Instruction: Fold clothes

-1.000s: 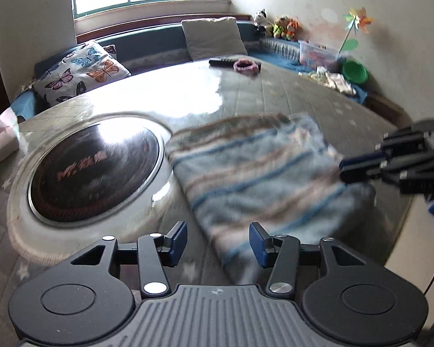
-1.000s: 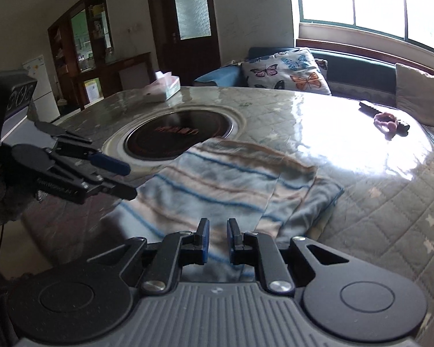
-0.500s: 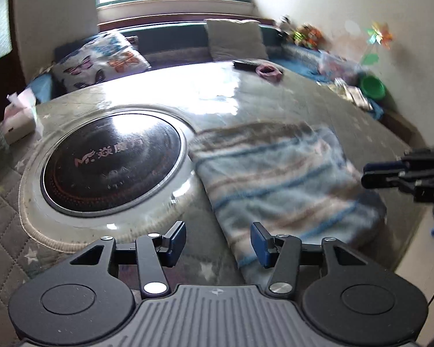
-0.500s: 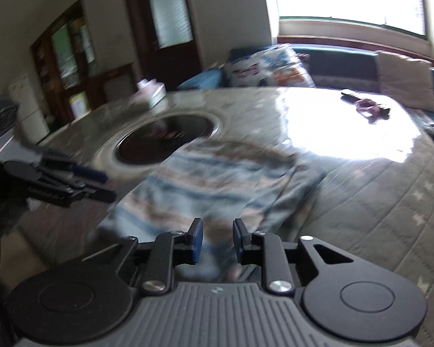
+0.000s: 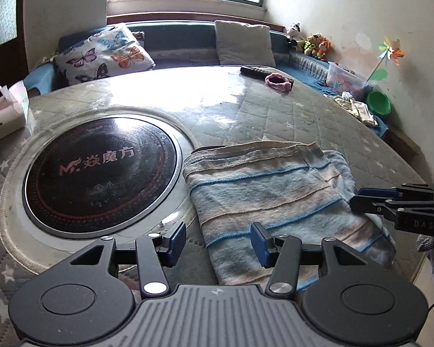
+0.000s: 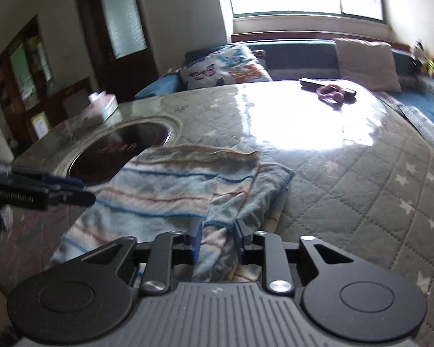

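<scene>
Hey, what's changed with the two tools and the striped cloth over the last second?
The right tool has opened: its fingers, nearly shut a second ago, now stand apart over the cloth's near edge. The left tool has stayed open and has shifted so the cooktop looks closer. The cloth has stayed folded on the table; the tissue box and pink band haven't moved.

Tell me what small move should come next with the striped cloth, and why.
Probably ease the right tool down and shut it on the near edge of the striped cloth: its jaws stand apart over that edge, holding nothing, and the left tool is open too.
</scene>
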